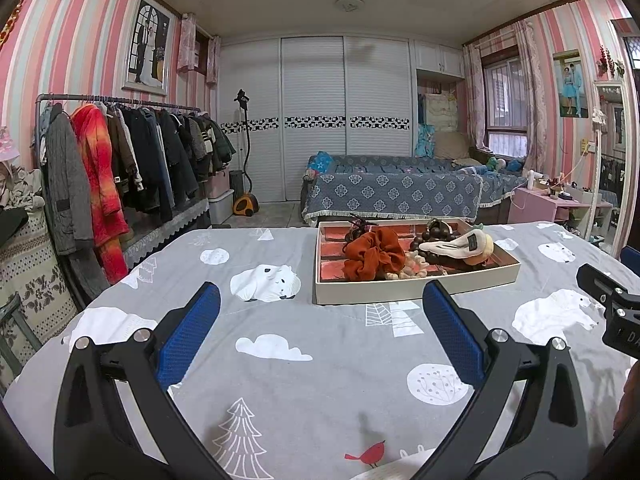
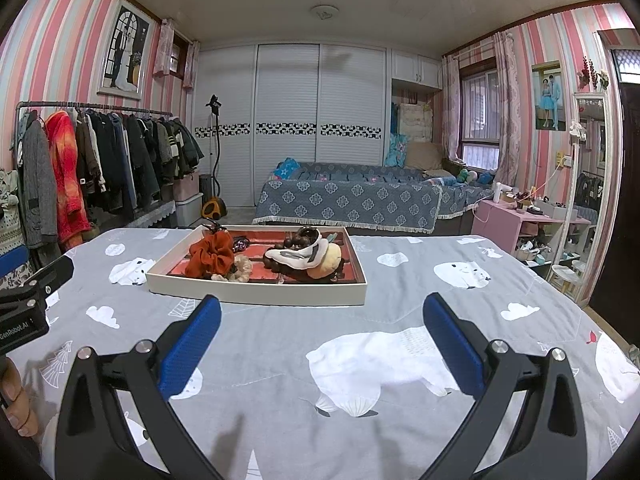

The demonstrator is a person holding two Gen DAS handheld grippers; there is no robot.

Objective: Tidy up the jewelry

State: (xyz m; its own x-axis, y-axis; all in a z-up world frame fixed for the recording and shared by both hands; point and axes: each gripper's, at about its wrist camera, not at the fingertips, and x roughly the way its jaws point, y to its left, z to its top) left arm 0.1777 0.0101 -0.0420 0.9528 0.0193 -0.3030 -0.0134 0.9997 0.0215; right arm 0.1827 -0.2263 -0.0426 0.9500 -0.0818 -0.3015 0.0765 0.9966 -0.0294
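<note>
Both the left gripper [image 1: 321, 295] and right gripper [image 2: 321, 307] hover released and empty over the near bedspread [image 1: 304, 384], seemingly poised to reach the far jewelry tray [image 2: 256, 294] with its orange scrunchie [image 2: 211, 257].

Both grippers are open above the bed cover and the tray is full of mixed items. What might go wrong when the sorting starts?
1. The orange scrunchie lies against a pale, coral-like piece, so lifting it with the left gripper may drag that piece out too.
2. The dark bead string sits partly under the white-and-yellow item; the right gripper may catch both at once.
3. The tray rests on a soft bed cover, so a push could tilt or slide it.
</note>
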